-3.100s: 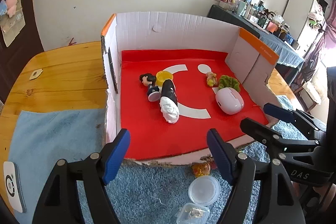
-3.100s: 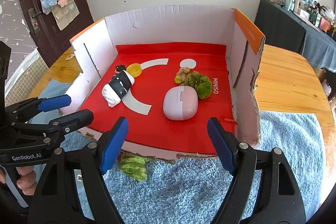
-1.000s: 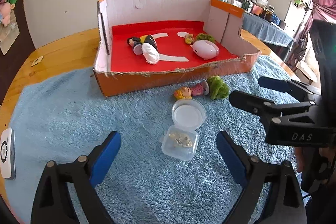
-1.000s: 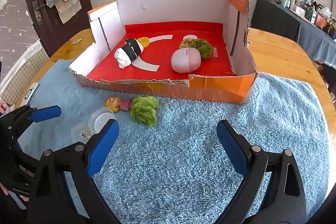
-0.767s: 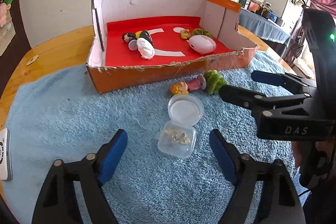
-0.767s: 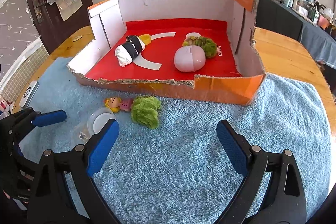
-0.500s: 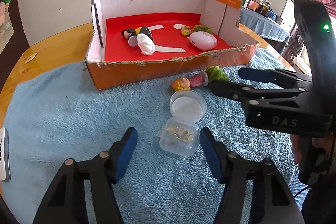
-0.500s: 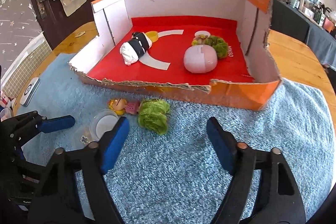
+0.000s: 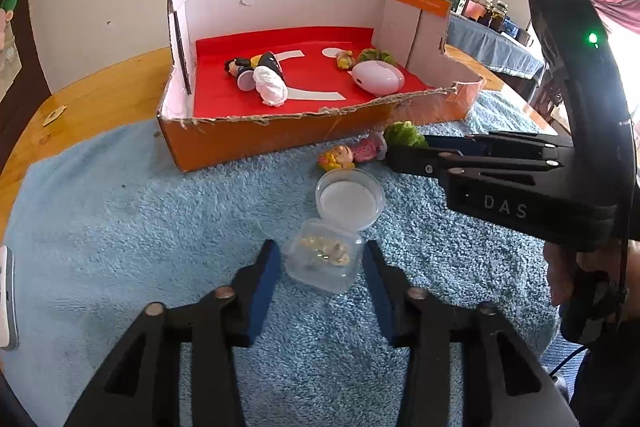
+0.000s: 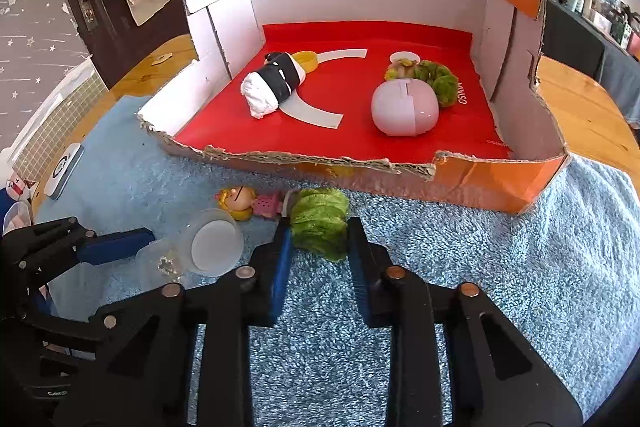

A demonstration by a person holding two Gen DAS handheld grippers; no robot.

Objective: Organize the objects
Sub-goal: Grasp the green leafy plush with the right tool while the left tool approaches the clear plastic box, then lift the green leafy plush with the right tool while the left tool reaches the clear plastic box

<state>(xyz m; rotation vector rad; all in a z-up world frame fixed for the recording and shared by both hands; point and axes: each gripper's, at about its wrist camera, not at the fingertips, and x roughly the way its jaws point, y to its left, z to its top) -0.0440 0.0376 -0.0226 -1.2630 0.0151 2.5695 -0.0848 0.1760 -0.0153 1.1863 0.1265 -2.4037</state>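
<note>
On the blue mat, a small clear plastic box (image 9: 323, 259) with bits inside sits between the fingers of my left gripper (image 9: 320, 263), which close around it. Its round lid (image 9: 349, 200) lies just beyond. My right gripper (image 10: 318, 239) closes around a green fuzzy toy (image 10: 320, 221) joined to a small doll (image 10: 244, 203) with yellow hair. The doll (image 9: 348, 157) and green toy (image 9: 402, 135) also show in the left wrist view. The clear box (image 10: 164, 263) shows in the right wrist view beside the left gripper's blue fingertips (image 10: 116, 247).
An orange cardboard box (image 10: 500, 183) with a red floor stands behind, holding a sushi-shaped toy (image 10: 274, 87), a pink egg-shaped case (image 10: 404, 109), a yellow ring (image 10: 306, 61) and another green toy (image 10: 440, 79). A white device (image 10: 62, 169) lies at the mat's left edge.
Both grippers pulled back from the cardboard box, dropped toward the mat and narrowed: the left around the clear box, the right around the green toy.
</note>
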